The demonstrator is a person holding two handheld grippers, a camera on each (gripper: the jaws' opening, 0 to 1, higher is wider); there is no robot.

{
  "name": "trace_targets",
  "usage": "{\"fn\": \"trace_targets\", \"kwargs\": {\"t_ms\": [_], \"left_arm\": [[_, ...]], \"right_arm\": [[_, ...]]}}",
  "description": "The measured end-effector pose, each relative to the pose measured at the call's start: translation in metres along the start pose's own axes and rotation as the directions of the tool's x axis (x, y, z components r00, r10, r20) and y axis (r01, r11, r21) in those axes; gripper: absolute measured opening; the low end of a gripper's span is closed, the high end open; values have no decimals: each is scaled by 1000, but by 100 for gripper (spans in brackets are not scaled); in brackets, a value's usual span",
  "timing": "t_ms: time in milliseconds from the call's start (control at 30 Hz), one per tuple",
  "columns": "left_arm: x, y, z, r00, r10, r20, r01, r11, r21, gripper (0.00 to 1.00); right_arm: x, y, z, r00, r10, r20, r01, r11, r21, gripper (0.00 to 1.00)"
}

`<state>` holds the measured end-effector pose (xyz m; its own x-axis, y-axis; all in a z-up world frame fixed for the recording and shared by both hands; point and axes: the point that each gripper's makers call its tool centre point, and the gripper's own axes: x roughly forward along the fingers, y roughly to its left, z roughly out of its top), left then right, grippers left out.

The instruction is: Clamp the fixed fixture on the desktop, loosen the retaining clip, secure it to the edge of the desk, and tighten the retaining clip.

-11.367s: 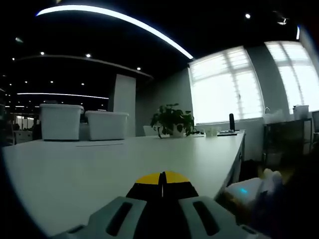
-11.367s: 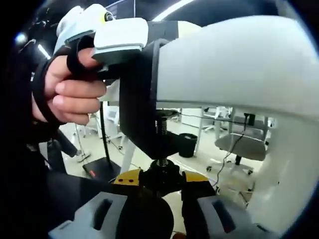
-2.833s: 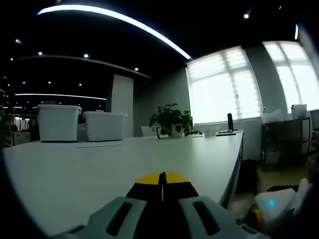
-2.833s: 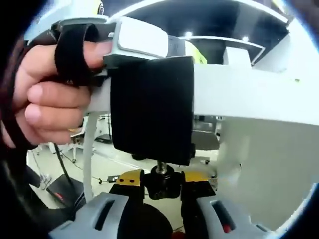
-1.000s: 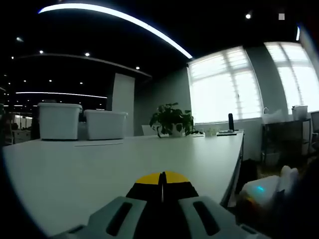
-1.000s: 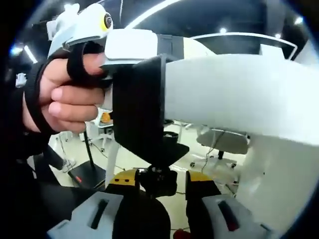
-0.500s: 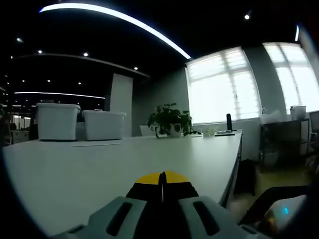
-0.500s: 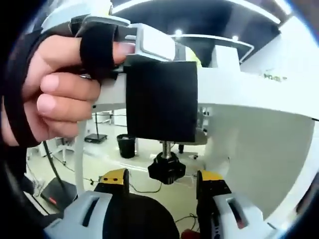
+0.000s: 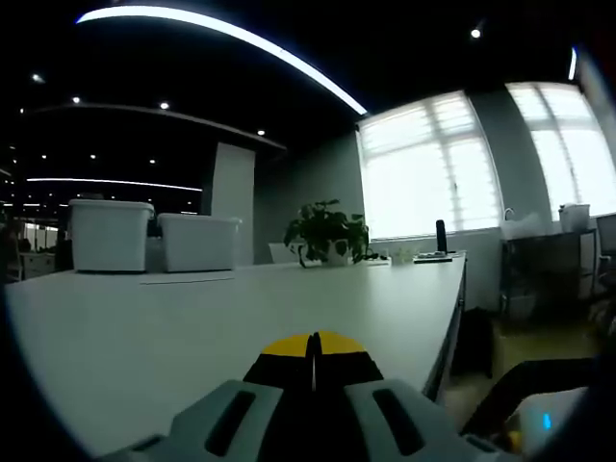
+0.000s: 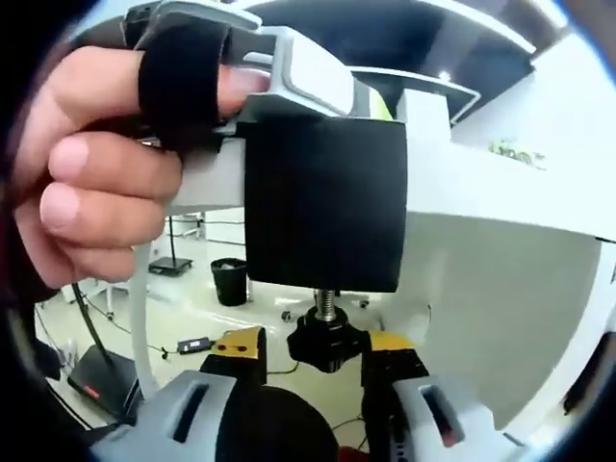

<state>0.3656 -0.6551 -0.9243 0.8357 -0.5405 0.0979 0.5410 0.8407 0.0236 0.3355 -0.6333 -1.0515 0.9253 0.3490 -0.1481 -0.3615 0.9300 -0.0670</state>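
Black and boxy, the clamp fixture (image 10: 323, 202) sits on the edge of the white desk (image 10: 500, 221) in the right gripper view, its body wrapped over the desk's rim and hanging below it. A threaded screw (image 10: 327, 303) runs down from the fixture's underside to a black lobed knob (image 10: 328, 346). The right gripper (image 10: 313, 356) comes up from under the fixture, its yellow-tipped jaws set narrow on either side of the knob, touching or nearly touching it; a firm grip cannot be confirmed. Beside the fixture, toward the near side, a person's hand (image 10: 91, 183) with a black strap across its fingers holds the left gripper's grey handle against the desk edge.

In the left gripper view, the left gripper (image 9: 313, 351) lies low over the desk (image 9: 192, 318) with its yellow-and-black jaws closed together, nothing visible between them. Far across the desk from the fixture's edge stand two white storage bins (image 9: 154, 241) and a potted plant (image 9: 327, 236), with bright windows (image 9: 433, 164) behind the plant.
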Motion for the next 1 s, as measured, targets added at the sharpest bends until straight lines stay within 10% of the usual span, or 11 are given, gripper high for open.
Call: {"fn": "trace_targets", "kwargs": {"t_ms": [267,567,833,1000], "left_arm": [[0,1,0,1000,6,-1,-6,1000,0,1],[1,2,0,1000,14,-4,-14,1000,0,1],[1,2,-1,1000,14,-6,-14,1000,-3,1],[1,2,-1,1000,10,-8,-10,1000,-10,1]], "right_arm": [[-1,-5,1,1000,-10,14,11,1000,-27,26],[-1,1,3,991,129,35,-126,990,-68,25],[1,8,1,932,360,31,-354,927,-124,25],[-2,13,1,862,507,9,-500,852,-155,25]]}}
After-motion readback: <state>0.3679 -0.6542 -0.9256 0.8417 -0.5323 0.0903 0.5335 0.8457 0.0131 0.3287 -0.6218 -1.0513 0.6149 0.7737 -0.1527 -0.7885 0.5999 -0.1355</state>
